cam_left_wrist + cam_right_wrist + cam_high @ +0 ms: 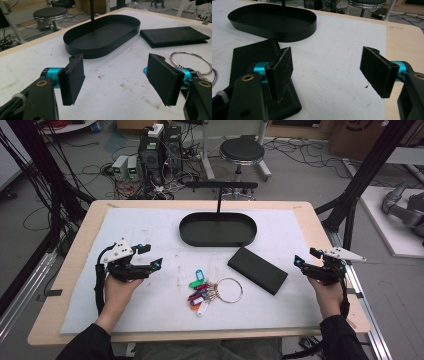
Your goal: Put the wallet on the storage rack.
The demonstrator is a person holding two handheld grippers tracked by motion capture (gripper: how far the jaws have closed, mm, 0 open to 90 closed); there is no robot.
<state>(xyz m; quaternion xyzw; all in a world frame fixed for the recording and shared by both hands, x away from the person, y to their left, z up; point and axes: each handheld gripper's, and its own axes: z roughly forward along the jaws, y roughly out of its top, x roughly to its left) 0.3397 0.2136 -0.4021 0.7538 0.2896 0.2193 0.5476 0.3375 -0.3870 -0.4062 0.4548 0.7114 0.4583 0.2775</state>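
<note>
A black oval tray [218,229] with an upright post and crossbar stands at the back middle of the white mat. A black wallet [257,270] lies in front of it to the right. A key ring with coloured tags [212,292] lies mid-mat. My left gripper [152,256] hovers at the left, open and holding nothing; its view shows the tray [100,37], the wallet [175,36] and the ring [190,61] ahead. Over at the mat's right edge is my right gripper [302,259], open and holding nothing, with the wallet [254,60] under its left jaw and the tray [272,21] beyond.
The mat covers a wooden table [75,250]. Behind the table are a round stool [242,151], electronics boxes [150,155] and tangled cables on the floor. Black frame posts [365,175] stand at both sides.
</note>
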